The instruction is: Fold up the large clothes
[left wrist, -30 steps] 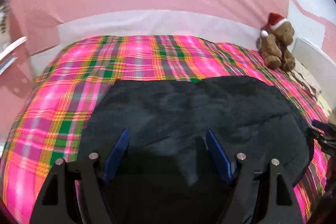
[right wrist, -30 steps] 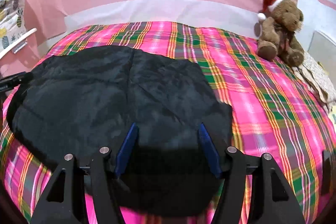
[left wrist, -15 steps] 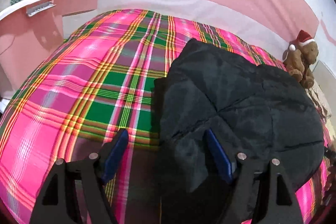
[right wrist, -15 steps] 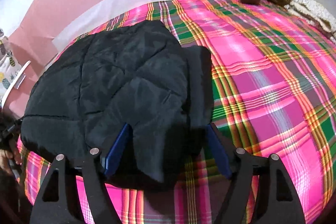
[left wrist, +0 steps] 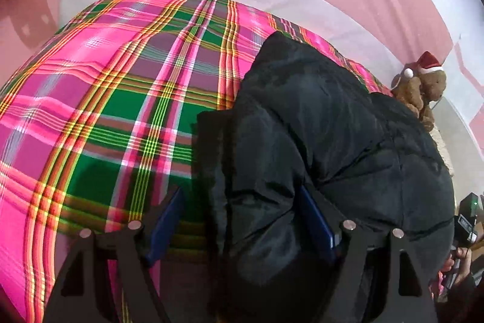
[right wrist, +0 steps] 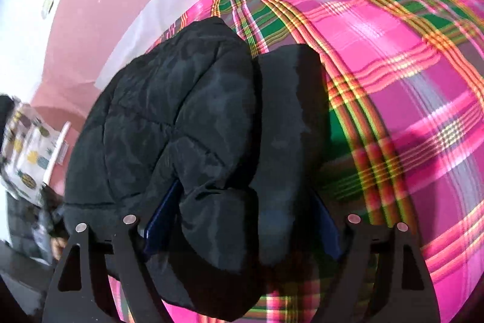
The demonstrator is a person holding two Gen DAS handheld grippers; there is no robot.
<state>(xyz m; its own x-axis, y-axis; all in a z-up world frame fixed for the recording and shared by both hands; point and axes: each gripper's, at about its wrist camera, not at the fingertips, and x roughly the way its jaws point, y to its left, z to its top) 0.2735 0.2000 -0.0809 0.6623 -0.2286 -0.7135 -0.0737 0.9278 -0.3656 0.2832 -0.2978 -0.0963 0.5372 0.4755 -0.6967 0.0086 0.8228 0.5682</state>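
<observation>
**Black jacket lies bunched on plaid bed**

A black quilted jacket [left wrist: 332, 141] lies folded on a bed's pink-and-green plaid cover [left wrist: 106, 111]. The left claw [left wrist: 242, 220] stands apart over the jacket's edge, gripping nothing. The right claw [right wrist: 239, 220] is opening, jacket padding between its blue pads. A teddy bear [left wrist: 420, 87] in a Santa hat sits by the wall.

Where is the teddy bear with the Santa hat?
In the left wrist view, the teddy bear sits at the right edge, against the wall, just beyond the black jacket.
</observation>
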